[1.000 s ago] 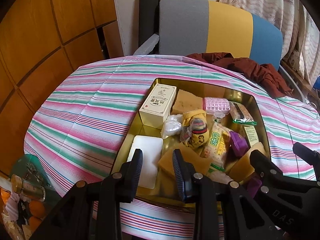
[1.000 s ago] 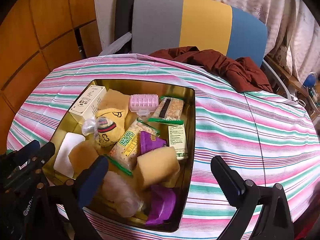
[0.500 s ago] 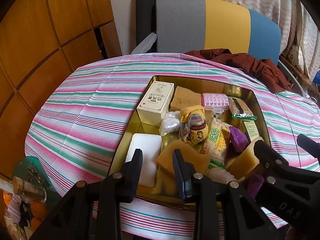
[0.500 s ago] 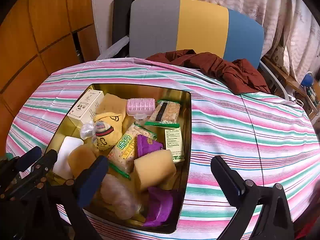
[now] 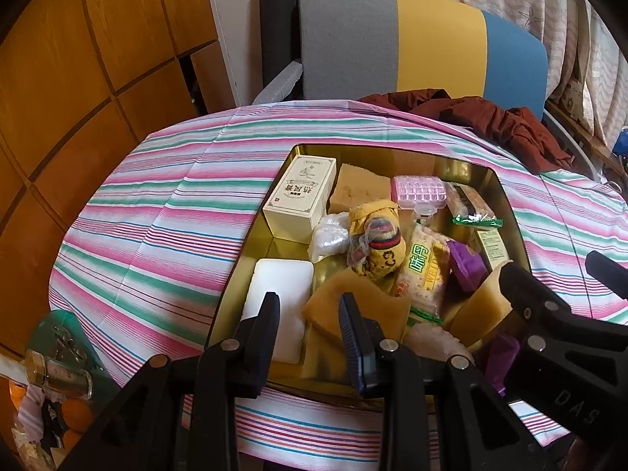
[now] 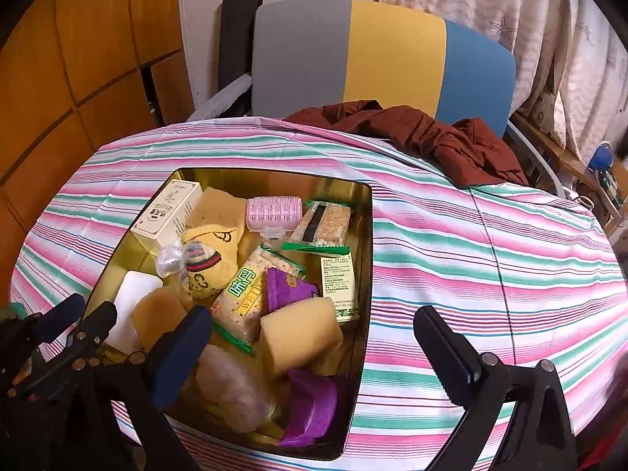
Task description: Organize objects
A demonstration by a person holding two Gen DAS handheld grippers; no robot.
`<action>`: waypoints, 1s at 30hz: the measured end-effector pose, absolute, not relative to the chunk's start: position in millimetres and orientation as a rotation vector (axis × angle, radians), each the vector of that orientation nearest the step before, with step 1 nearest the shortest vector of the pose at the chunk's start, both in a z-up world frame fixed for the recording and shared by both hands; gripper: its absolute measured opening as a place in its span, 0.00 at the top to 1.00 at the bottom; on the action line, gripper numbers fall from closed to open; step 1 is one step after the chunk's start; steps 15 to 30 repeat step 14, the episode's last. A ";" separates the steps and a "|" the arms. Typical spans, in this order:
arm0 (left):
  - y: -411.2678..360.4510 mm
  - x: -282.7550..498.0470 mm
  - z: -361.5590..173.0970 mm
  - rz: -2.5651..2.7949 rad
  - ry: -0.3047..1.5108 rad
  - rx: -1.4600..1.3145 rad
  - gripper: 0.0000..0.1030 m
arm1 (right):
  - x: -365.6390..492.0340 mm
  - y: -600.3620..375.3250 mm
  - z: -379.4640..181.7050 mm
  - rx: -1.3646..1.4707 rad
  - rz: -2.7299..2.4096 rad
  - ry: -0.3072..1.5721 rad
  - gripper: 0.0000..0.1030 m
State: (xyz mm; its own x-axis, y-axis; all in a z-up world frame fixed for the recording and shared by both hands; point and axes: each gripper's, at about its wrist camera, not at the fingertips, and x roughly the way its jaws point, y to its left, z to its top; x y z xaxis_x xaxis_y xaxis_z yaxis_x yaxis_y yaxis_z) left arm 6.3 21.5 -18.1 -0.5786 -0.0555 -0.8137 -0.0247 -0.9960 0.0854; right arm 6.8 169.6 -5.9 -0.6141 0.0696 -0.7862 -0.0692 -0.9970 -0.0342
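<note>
The left gripper (image 5: 308,327) hovers low in frame over the gold tin's (image 5: 396,159) near edge, fingers narrowly parted, empty. The right gripper (image 6: 314,345), fingers wide apart, holds nothing. Sponges (image 6: 300,333), snack packets (image 6: 243,298) and a white box (image 5: 300,198) crowd the tin on the striped table (image 6: 490,259), the box's long axis running toward the chair (image 6: 392,59) at the top.

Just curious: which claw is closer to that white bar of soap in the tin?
Left. The left claw hovers right over the white soap; the right claw sits further right, above the yellow sponge.
</note>
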 end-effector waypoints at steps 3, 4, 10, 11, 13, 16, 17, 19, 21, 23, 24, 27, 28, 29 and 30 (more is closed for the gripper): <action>22.5 6.0 -18.7 -2.771 -0.137 1.438 0.70 | 6.8 168.8 -5.5 -1.339 2.757 -0.008 0.00; 22.7 6.3 -18.6 -2.773 -0.135 1.438 0.70 | 6.8 168.5 -5.6 -1.340 2.757 -0.012 0.00; 23.0 6.9 -17.1 -2.777 -0.127 1.424 0.70 | 6.6 167.6 -5.4 -1.337 2.759 -0.026 0.00; 22.6 7.3 -16.4 -2.774 -0.127 1.408 0.70 | 6.5 167.8 -5.7 -1.340 2.758 -0.025 0.00; 22.2 7.5 -15.1 -2.774 -0.133 1.386 0.70 | 6.2 168.3 -6.3 -1.341 2.755 -0.023 0.00; 22.3 7.6 -14.7 -2.773 -0.138 1.381 0.70 | 6.2 168.4 -6.4 -1.341 2.756 -0.022 0.00; 22.3 7.6 -14.7 -2.773 -0.138 1.381 0.70 | 6.2 168.4 -6.4 -1.341 2.756 -0.022 0.00; 22.3 7.6 -14.7 -2.773 -0.138 1.381 0.70 | 6.2 168.4 -6.4 -1.341 2.756 -0.022 0.00; 22.3 7.6 -14.7 -2.773 -0.138 1.381 0.70 | 6.2 168.4 -6.4 -1.341 2.756 -0.022 0.00; 22.3 7.6 -14.7 -2.773 -0.138 1.381 0.70 | 6.2 168.4 -6.4 -1.341 2.756 -0.022 0.00; 22.3 7.6 -14.7 -2.773 -0.138 1.381 0.70 | 6.2 168.4 -6.4 -1.341 2.756 -0.022 0.00; 22.3 7.6 -14.7 -2.773 -0.138 1.381 0.70 | 6.2 168.4 -6.4 -1.341 2.756 -0.022 0.00; 22.3 7.6 -14.7 -2.773 -0.138 1.381 0.70 | 6.2 168.4 -6.4 -1.341 2.756 -0.022 0.00; 22.3 7.6 -14.7 -2.773 -0.138 1.381 0.70 | 6.2 168.4 -6.4 -1.341 2.756 -0.022 0.00; 22.3 7.6 -14.7 -2.773 -0.138 1.381 0.70 | 6.2 168.4 -6.4 -1.341 2.756 -0.022 0.00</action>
